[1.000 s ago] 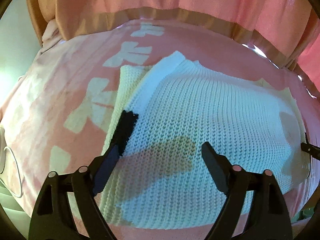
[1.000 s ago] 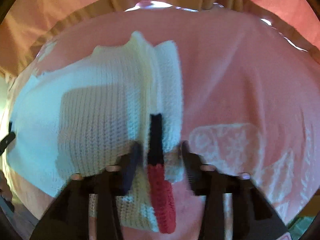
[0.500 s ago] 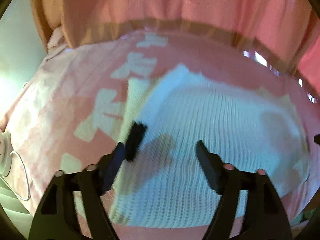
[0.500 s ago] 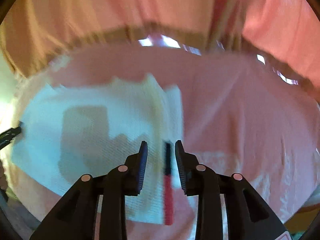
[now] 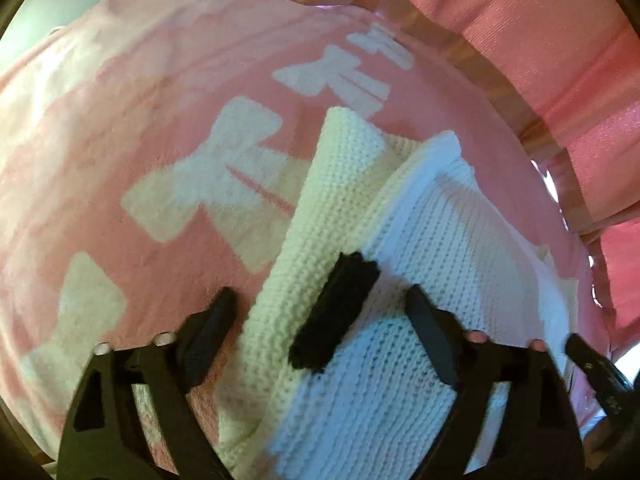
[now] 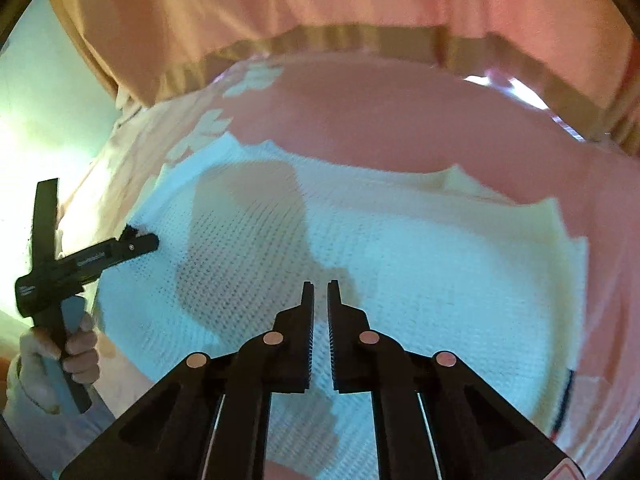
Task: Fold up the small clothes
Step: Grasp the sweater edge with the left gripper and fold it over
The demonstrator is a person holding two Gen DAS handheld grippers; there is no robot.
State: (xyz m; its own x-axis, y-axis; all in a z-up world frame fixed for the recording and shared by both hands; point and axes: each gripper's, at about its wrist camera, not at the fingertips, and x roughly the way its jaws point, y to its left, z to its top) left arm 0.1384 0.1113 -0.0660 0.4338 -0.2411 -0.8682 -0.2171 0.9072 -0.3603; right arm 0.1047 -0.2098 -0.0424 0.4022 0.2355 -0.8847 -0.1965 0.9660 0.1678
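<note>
Covering the surface, pink bow-print blanket (image 5: 132, 128) under white knit (image 6: 420, 264); left gripper (image 5: 320, 308) closing, right gripper (image 6: 320, 300) pressed together, empty.

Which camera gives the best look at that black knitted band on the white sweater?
The left wrist view: the black knitted band lies sharp and central on the white knitted sweater. The right wrist view shows only a dark tip at the sweater's edge.
</note>
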